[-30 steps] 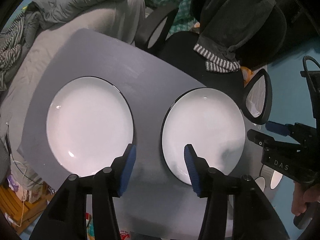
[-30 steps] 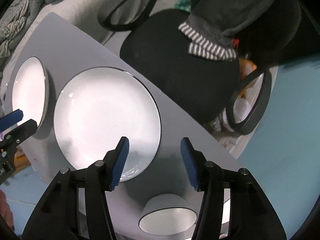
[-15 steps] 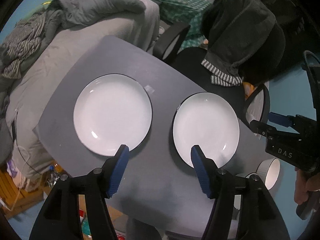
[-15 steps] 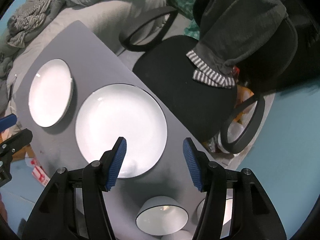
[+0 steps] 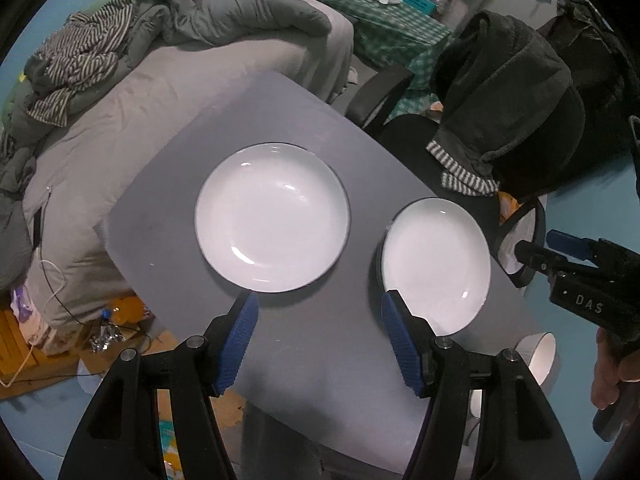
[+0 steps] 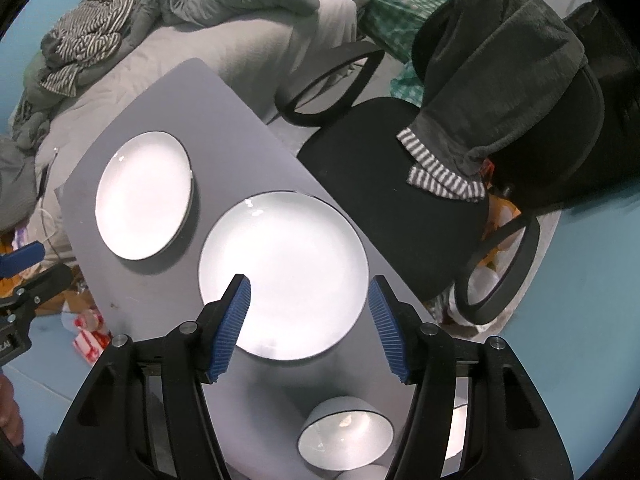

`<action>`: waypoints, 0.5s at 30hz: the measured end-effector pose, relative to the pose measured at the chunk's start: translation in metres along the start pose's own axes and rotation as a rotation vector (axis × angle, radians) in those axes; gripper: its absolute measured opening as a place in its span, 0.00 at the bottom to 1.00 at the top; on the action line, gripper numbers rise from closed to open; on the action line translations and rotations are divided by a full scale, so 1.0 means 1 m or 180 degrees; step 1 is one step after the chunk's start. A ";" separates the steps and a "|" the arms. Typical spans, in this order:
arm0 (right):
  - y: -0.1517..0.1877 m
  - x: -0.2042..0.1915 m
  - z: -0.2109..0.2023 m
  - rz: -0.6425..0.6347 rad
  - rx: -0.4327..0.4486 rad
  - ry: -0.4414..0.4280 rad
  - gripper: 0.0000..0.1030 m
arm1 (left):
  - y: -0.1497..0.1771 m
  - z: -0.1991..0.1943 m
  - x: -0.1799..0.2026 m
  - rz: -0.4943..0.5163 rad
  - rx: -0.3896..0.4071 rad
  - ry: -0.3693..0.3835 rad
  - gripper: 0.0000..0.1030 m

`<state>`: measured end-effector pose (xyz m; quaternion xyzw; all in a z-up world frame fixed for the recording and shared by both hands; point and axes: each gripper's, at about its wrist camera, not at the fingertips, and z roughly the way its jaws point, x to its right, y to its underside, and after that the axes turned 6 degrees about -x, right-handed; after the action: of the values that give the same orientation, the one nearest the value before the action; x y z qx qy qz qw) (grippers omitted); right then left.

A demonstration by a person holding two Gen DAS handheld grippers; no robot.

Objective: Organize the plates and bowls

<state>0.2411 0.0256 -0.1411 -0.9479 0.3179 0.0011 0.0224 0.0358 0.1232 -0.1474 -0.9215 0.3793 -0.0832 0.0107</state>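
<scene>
two white plates point(image 5: 273, 218) on grey table point(image 5: 328, 332)

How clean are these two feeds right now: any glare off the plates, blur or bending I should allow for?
Left wrist view: sharp; small glints on the left plate and right plate, interiors still readable; fisheye curves the table edges. Right wrist view: the near plate is blown out to flat white; the bowl below it is slightly soft; corners are black.

We see dim, cool indoor light from above: small glints on the white plates point(image 5: 272, 216) ahead of the jaws, the nearer plate point(image 6: 284, 280) almost blown out, soft shadows beneath their rims. Fisheye bending curves the edges into black corners; focus holds throughout.
</scene>
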 end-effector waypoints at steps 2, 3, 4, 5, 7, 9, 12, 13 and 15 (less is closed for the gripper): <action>-0.003 -0.005 -0.001 -0.0012 0.0004 0.0020 0.59 | -0.001 0.000 -0.007 -0.0016 -0.0011 0.0000 0.64; -0.005 -0.008 -0.001 -0.0014 0.0003 0.0028 0.59 | -0.002 0.000 -0.011 -0.0017 -0.0020 0.0011 0.64; -0.007 -0.012 -0.002 -0.0014 0.0004 0.0027 0.59 | -0.003 0.001 -0.015 -0.0005 -0.0031 0.0023 0.64; -0.009 -0.014 -0.002 -0.0013 0.0006 0.0026 0.59 | -0.005 0.002 -0.018 0.0015 -0.0036 0.0025 0.64; -0.014 -0.021 -0.001 -0.0003 0.0005 0.0040 0.60 | -0.009 0.004 -0.026 0.0091 -0.0040 -0.0010 0.64; -0.020 -0.028 0.001 0.0010 -0.0001 0.0037 0.64 | -0.014 0.007 -0.034 0.0156 -0.0046 -0.0056 0.64; -0.031 -0.041 0.006 0.0025 0.0006 -0.0025 0.65 | -0.023 0.013 -0.047 0.0260 -0.0082 -0.0061 0.64; -0.035 -0.045 0.008 0.0036 0.0006 -0.0057 0.65 | -0.027 0.016 -0.051 0.0306 -0.0106 -0.0086 0.64; -0.039 -0.051 0.013 0.0053 -0.0012 -0.0107 0.65 | -0.033 0.020 -0.058 0.0367 -0.0133 -0.0125 0.64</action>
<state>0.2242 0.0875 -0.1513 -0.9451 0.3254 0.0178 0.0259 0.0208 0.1865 -0.1727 -0.8995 0.4332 -0.0564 0.0038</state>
